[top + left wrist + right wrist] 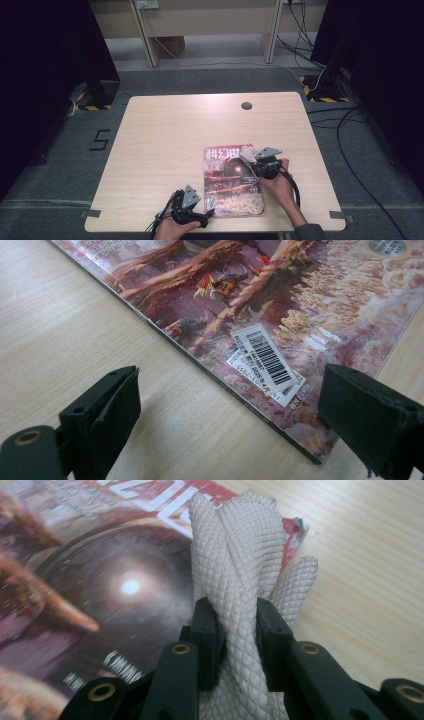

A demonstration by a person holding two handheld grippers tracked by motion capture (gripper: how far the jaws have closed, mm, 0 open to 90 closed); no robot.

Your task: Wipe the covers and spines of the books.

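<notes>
Your right gripper clamps folded cloth over magazine | left gripper agape at spine | wiping apparently pending

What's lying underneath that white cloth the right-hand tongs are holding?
Under the white textured cloth, pinched in the right tongs, lies a magazine flat on the wooden table. Its red title corner shows beside the cloth; the cover directly beneath is hidden.
</notes>
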